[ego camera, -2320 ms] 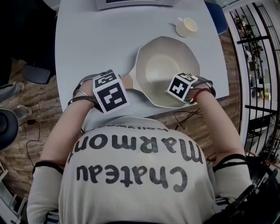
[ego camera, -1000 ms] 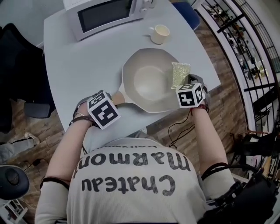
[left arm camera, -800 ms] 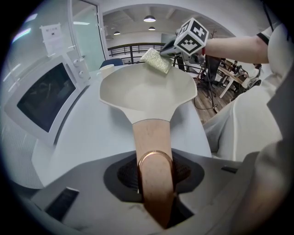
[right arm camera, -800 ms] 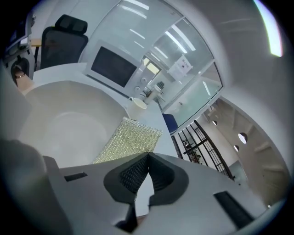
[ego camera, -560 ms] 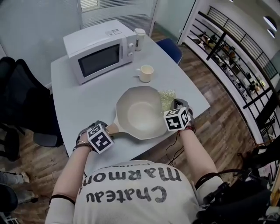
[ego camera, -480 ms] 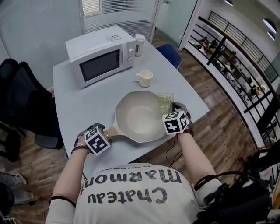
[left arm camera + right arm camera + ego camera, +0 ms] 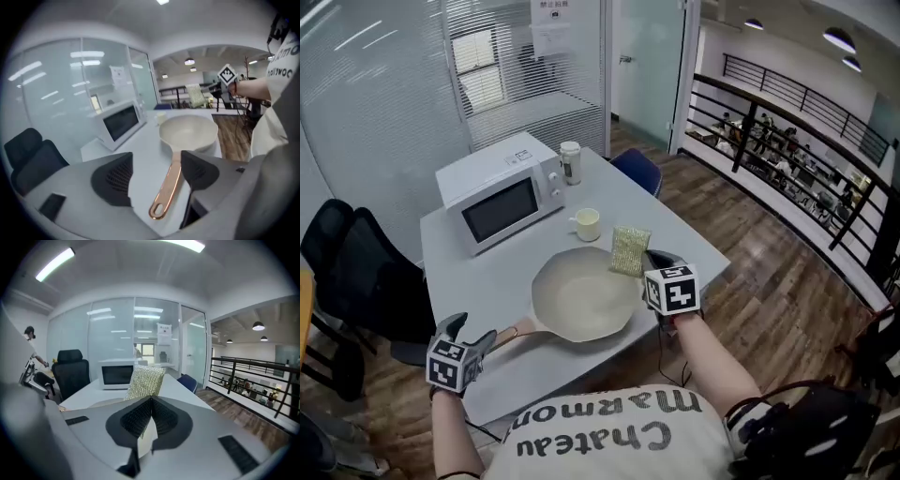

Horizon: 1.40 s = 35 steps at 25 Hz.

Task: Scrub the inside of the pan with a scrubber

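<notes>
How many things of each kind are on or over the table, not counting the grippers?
Microwave: 1
Jar: 1
Cup: 1
Pan: 1
Scrubber: 1
Total: 5

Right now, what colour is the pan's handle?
Shiny copper, close to rose gold. The pan's handle shows best in the left gripper view.

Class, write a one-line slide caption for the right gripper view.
Right gripper shut on the scrubber, which stands up from its jaws in front of the white microwave.
</notes>
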Each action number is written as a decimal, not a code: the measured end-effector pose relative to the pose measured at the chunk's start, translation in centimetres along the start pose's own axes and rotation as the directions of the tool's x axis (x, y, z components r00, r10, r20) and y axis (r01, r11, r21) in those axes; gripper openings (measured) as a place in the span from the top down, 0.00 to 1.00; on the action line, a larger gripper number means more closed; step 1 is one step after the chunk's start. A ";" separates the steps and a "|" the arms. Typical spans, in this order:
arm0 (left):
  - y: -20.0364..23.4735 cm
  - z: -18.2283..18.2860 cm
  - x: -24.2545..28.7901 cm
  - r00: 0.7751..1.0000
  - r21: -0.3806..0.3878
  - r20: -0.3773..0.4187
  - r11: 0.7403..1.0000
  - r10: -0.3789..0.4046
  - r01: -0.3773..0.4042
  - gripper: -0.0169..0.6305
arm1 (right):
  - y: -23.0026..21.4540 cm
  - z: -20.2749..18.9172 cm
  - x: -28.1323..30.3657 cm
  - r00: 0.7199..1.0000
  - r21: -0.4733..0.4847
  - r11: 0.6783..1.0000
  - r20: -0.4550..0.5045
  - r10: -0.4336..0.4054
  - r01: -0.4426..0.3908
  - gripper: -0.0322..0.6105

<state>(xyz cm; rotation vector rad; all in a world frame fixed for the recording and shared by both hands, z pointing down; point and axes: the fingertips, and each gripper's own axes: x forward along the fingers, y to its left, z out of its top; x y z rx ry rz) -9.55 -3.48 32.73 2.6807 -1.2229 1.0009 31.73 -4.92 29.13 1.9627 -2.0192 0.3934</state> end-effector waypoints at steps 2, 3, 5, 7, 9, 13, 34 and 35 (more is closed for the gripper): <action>-0.9 4.1 -3.1 0.965 -0.089 0.255 0.995 0.061 -0.040 0.71 | -0.3 1.4 -2.5 0.998 0.023 0.999 0.060 0.037 -0.038 0.95; -1.8 5.7 -4.0 0.934 -0.150 0.349 0.988 0.072 -0.020 0.88 | -0.4 2.0 -3.6 0.995 0.030 0.998 0.090 0.052 -0.055 0.94; -4.0 8.2 -4.7 0.888 -0.272 0.450 0.962 0.094 0.037 0.92 | -0.3 2.8 -5.9 0.986 0.040 0.995 0.146 0.082 -0.088 0.95; -6.8 9.9 -4.4 0.869 -0.361 0.484 0.928 0.106 0.088 0.93 | 0.0 2.9 -8.0 0.974 0.062 0.990 0.193 0.116 -0.130 0.94; -10.6 10.9 -3.8 0.863 -0.387 0.500 0.910 0.072 0.148 0.93 | 0.1 2.3 -10.0 0.962 0.100 0.978 0.224 0.157 -0.183 0.94; -16.0 11.7 -3.5 0.875 -0.384 0.482 0.908 0.043 0.167 0.93 | -0.4 1.5 -12.8 0.949 0.102 0.969 0.246 0.196 -0.226 0.94; -23.1 9.1 -7.2 0.903 -0.477 0.399 0.877 0.160 0.055 0.93 | -1.0 -0.4 -17.3 0.913 0.009 0.943 0.252 0.320 -0.333 0.94; -23.6 9.2 -7.1 0.903 -0.474 0.401 0.879 0.154 0.060 0.93 | -1.4 -0.3 -17.7 0.915 0.006 0.945 0.253 0.315 -0.327 0.94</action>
